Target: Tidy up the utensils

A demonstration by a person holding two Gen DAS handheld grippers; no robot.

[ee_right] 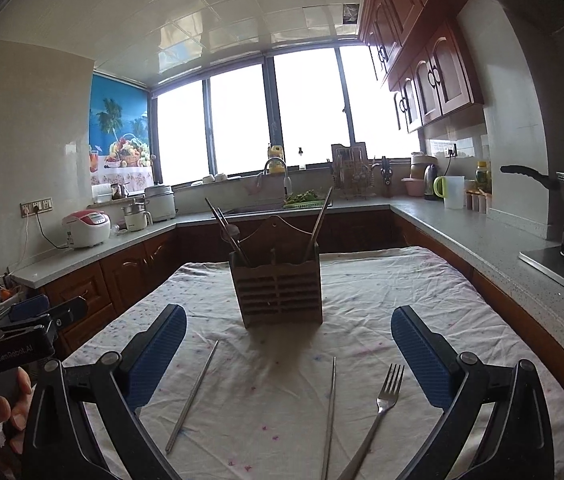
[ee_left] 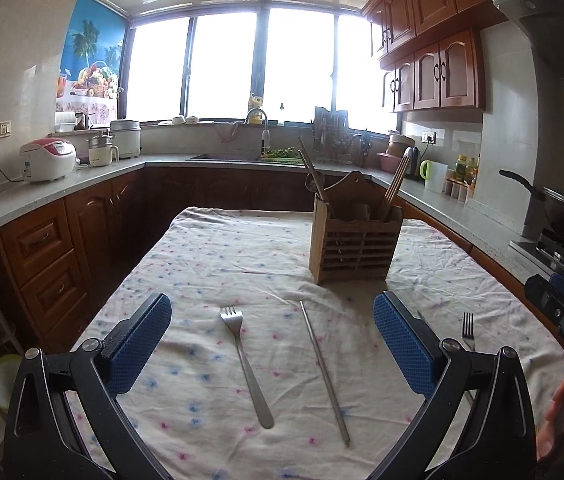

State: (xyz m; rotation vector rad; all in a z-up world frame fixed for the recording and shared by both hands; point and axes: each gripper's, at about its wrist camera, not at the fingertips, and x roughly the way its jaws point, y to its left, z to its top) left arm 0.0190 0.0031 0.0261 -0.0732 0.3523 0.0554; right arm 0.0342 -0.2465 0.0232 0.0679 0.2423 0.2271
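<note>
In the left wrist view, the left gripper [ee_left: 271, 344] hovered over the tablecloth [ee_left: 217, 256] with its blue pads [ee_left: 141, 344] spread wide and nothing between them. Inside that gap, in the lower middle of the frame, lay a fork [ee_left: 246, 364], tines pointing away, and just to its right a single metal chopstick [ee_left: 324, 372], the two apart and roughly parallel. Laid flat and separate like that, each could be taken singly, which probably explains the spacing. Further right, past the right-hand pad, a second fork [ee_left: 468, 330] lay near the cloth's edge.

Above centre stood the wooden utensil holder [ee_left: 356, 242], upright, with chopsticks and a spoon already leaning in its compartments; it looked like the destination for the loose pieces.

In the right wrist view, the right gripper [ee_right: 288, 354] was likewise wide open and empty. At lower left lay one chopstick [ee_right: 191, 398], nearer the middle another chopstick [ee_right: 330, 416], and at lower right a fork [ee_right: 382, 412], its handle running out of the bottom edge. The holder [ee_right: 277, 292] sat dead ahead in the frame's centre, well apart from all three. Both grippers faced it squarely, seemingly poised to begin picking; none of the loose utensils had yet been lifted.
</note>
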